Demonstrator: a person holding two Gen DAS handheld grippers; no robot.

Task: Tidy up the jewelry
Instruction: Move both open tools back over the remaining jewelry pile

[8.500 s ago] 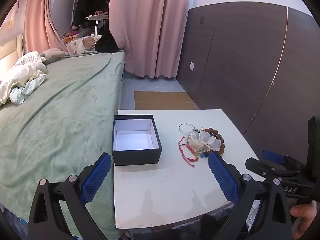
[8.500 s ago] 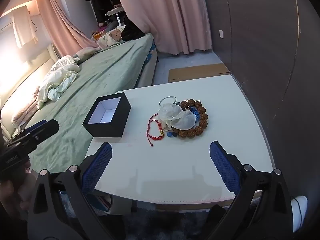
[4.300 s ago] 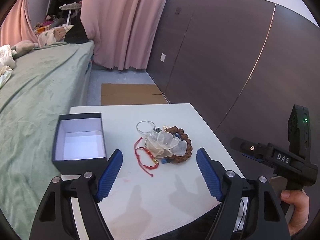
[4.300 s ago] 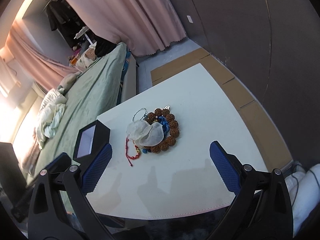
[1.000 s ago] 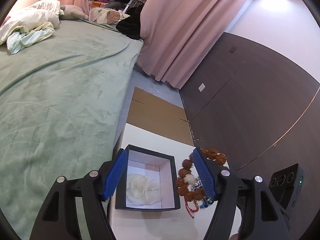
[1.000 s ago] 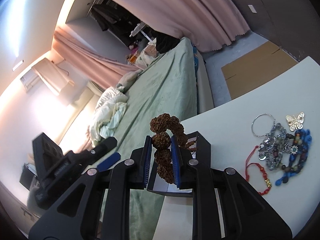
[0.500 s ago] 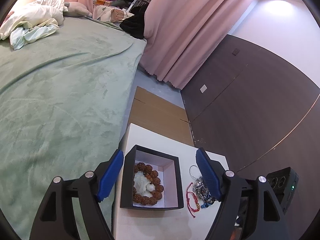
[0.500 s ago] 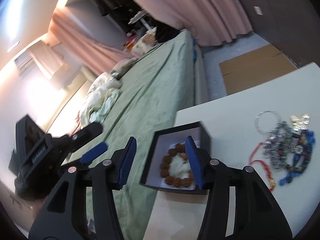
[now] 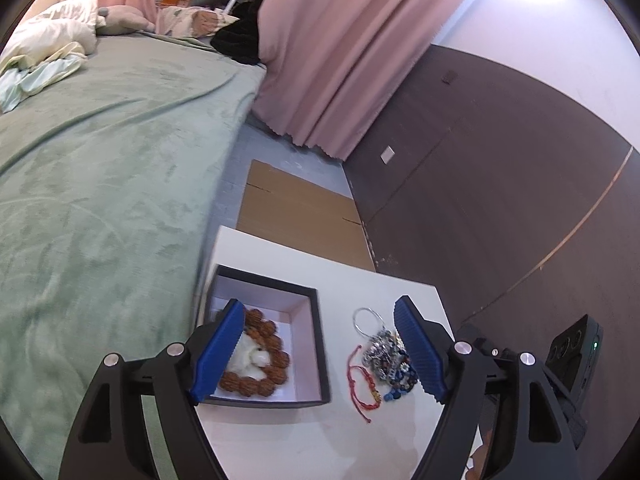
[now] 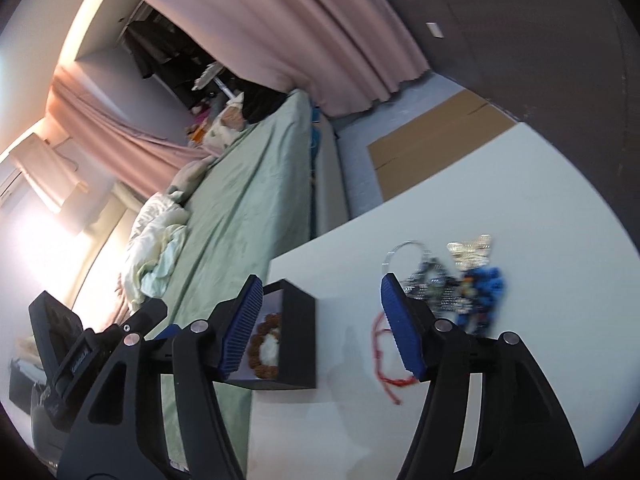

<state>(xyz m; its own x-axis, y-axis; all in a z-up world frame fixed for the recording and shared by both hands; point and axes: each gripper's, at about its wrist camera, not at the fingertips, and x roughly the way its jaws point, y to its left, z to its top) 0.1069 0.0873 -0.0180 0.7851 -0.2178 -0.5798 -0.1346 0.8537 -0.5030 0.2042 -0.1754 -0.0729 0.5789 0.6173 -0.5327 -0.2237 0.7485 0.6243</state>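
A black box (image 9: 310, 344) with a white inside stands at the table's left edge. In it lie a brown bead bracelet (image 9: 266, 330) and a white pouch (image 9: 252, 356). My left gripper (image 9: 320, 354) hangs open over the box's right wall. To the right lie a red cord bracelet (image 9: 362, 380), a silver ring (image 9: 366, 320) and a silver and blue tangle (image 9: 386, 356). My right gripper (image 10: 320, 326) hovers between the box (image 10: 298, 332) and the red cord (image 10: 380, 344), its jaws opening with nothing between them. A gold butterfly (image 10: 472, 250) and blue beads (image 10: 486, 284) lie beyond it.
The white table (image 9: 300, 440) stands against a green bed (image 9: 100, 160) on its left. Flat cardboard (image 9: 296, 208) lies on the floor beyond. A dark panelled wall (image 9: 500, 160) runs along the right, and pink curtains (image 9: 328, 60) hang behind.
The bead bracelet, held in my right gripper a second ago, now lies in the box around the pouch. The right jaws have spread wide and swung right toward the pile. The left gripper shifted slightly.
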